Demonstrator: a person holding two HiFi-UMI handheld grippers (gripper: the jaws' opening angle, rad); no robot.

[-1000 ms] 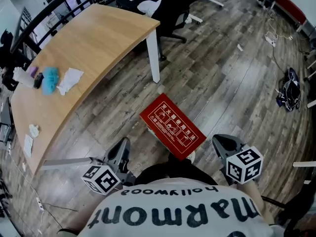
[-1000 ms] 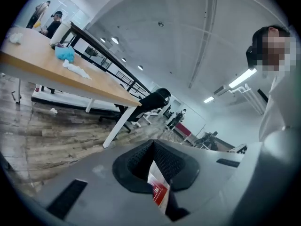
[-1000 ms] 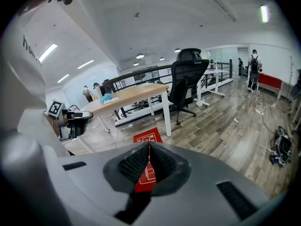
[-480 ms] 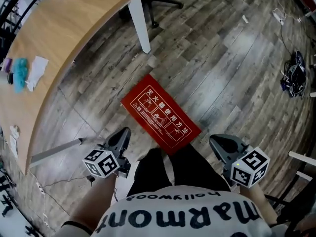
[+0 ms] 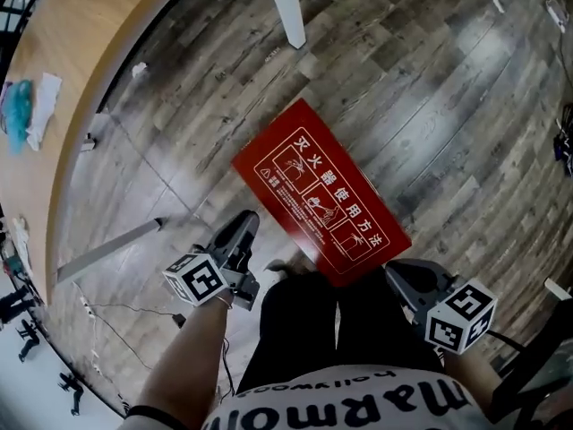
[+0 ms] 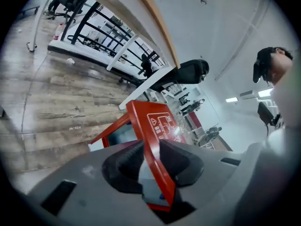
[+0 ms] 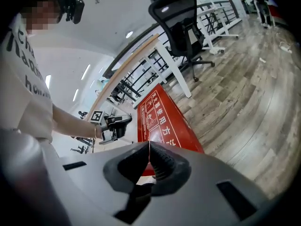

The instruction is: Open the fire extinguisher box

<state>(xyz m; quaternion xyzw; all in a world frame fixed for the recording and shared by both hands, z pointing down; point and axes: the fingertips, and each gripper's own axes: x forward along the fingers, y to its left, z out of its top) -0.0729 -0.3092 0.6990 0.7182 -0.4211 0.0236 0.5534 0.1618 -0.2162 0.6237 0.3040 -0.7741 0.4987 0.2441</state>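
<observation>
Just crouched, so both tools dropped close to the floor. My left gripper cracked its jaws open a hair and now pinches the lid edge, so lifting looks next. The fire extinguisher box lies flat before me, label up, long axis running far-left to near-right. Right gripper: pressed together, empty.
</observation>
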